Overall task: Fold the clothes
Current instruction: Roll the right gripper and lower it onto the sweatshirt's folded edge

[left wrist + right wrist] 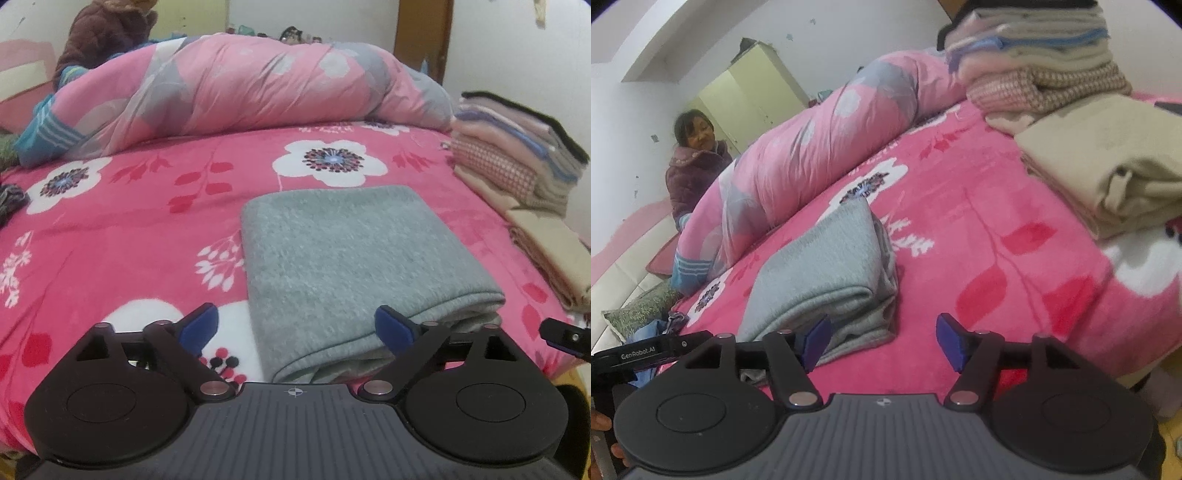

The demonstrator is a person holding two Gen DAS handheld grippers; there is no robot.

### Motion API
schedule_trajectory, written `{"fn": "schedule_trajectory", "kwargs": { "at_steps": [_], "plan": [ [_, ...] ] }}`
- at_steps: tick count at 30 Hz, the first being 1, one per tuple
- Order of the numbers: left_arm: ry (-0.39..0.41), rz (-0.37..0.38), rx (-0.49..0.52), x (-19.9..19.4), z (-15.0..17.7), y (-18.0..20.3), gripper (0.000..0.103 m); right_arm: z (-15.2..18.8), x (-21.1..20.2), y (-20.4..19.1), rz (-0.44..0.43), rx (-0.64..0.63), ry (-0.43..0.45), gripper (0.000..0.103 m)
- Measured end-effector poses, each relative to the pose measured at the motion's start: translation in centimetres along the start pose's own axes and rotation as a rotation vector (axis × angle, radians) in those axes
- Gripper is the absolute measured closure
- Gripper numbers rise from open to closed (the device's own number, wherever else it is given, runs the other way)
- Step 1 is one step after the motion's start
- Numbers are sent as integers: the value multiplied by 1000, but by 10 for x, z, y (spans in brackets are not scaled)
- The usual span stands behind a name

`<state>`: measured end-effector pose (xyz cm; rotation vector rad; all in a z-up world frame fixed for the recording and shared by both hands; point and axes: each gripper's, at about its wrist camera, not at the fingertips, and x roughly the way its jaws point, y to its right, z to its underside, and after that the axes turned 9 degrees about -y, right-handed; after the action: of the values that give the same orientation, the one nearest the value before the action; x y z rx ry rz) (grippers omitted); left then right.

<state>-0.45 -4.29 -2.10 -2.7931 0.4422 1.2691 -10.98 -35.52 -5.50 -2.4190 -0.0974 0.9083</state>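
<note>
On pink bedspread (129,236), one folded grey garment (347,254) (two grippers apart).

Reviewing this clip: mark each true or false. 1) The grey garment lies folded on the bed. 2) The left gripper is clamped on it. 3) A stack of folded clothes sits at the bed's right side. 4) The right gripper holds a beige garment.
1) True: the grey garment lies folded on the pink bedspread.
2) False: the left gripper is open, gripping nothing.
3) True: the stack of folded clothes sits there.
4) False: the right gripper is open and empty; the beige garment lies on the bed.
</note>
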Motion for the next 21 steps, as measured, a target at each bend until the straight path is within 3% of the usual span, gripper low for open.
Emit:
{"fn": "schedule_trajectory", "kwargs": {
  "at_steps": [7, 12, 17, 21],
  "plan": [
    [-4, 42, -42, 2, -9, -19, 0, -5, -7, -7, 5, 1, 22, 25],
    [14, 96, -70, 3, -12, -39, 0, -43, 7, -12, -71, -25, -3, 15],
    [-13, 163, -123, 15, -16, -62, 0, -92, 43, 2, -168, 51, -93, 13],
    [-66, 242, -185, 36, -20, -82, 0, -112, 77, 15, -186, 143, -187, 13]
  ]
}}
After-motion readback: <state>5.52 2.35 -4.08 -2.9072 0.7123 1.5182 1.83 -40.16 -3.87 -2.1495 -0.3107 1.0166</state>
